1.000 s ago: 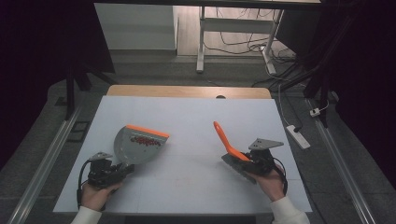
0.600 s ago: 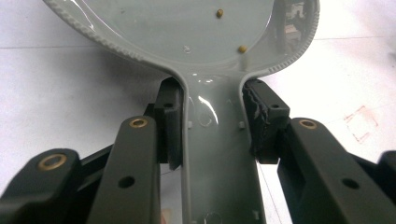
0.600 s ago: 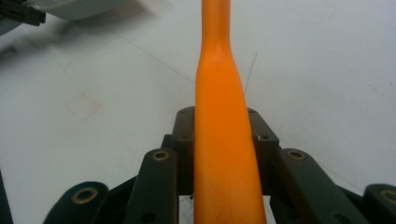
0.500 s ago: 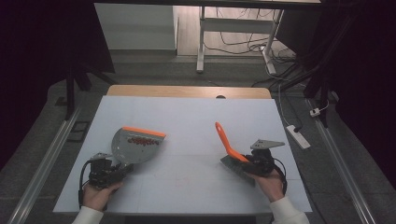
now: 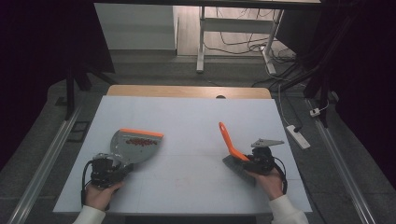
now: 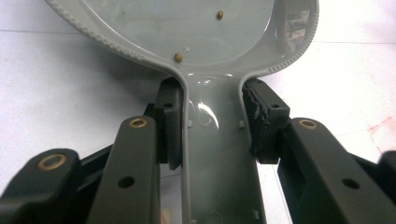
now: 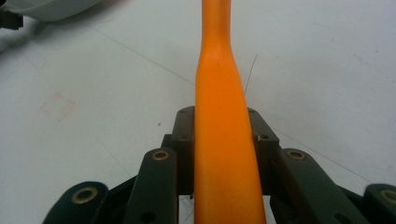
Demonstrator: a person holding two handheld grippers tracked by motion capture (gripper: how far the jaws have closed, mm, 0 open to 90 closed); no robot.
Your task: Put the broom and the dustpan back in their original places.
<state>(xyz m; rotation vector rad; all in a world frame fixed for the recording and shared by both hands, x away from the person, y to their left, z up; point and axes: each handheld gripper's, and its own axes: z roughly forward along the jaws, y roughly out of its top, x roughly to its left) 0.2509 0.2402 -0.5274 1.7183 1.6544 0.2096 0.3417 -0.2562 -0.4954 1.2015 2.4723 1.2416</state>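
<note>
Two clamped tools: dustpan [image 5: 133,145], brush [image 5: 232,149].

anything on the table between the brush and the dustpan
Nothing visible does. The brush in the right tongs and the dustpan in the left tongs are apart, with bare white table between them. The red bits lie inside the pan.

The white surface [image 5: 187,121] is bright, and the room around it is very dark. Close up, the grey dustpan [image 6: 187,28] shines with glare. Near parts look blurry.
</note>
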